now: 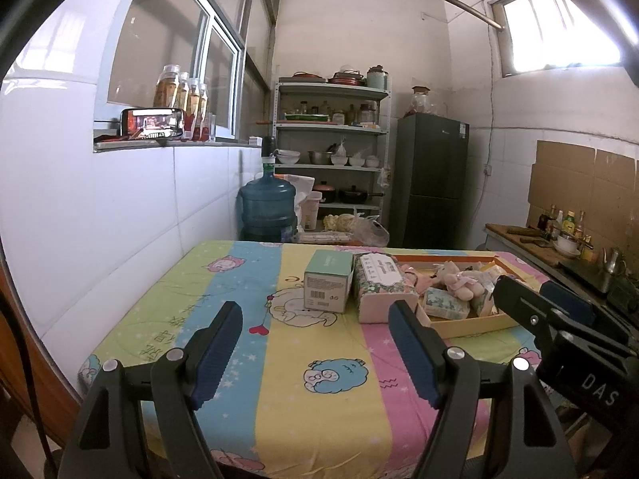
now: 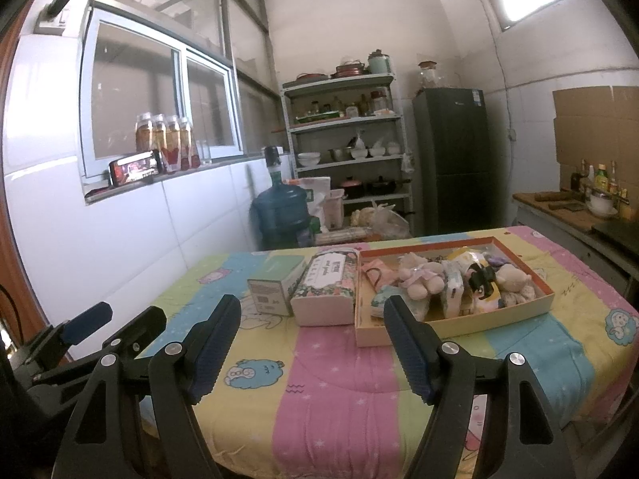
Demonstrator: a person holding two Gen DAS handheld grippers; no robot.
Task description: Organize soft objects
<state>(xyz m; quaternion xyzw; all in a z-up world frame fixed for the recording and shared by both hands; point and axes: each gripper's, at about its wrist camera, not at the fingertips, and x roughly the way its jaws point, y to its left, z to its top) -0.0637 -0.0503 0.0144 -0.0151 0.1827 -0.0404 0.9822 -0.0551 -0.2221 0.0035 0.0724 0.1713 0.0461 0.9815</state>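
A shallow cardboard tray (image 2: 495, 321) sits on the striped cartoon tablecloth (image 2: 331, 379). It holds a pink plush toy (image 2: 421, 277), small tissue packs (image 2: 453, 293), a beige plush (image 2: 513, 275) and other soft items. The tray also shows in the left wrist view (image 1: 475, 325) with the pink plush (image 1: 459, 279). A floral tissue pack (image 2: 327, 289) and a green box (image 2: 275, 285) stand left of the tray. My left gripper (image 1: 315, 337) is open and empty above the table's front. My right gripper (image 2: 311, 335) is open and empty, short of the tray.
A blue water jug (image 2: 279, 207), a metal shelf rack (image 2: 347, 139) and a dark fridge (image 2: 455, 159) stand behind the table. A white tiled wall (image 2: 100, 239) runs along the left. A counter with bottles (image 2: 595, 199) is at the right.
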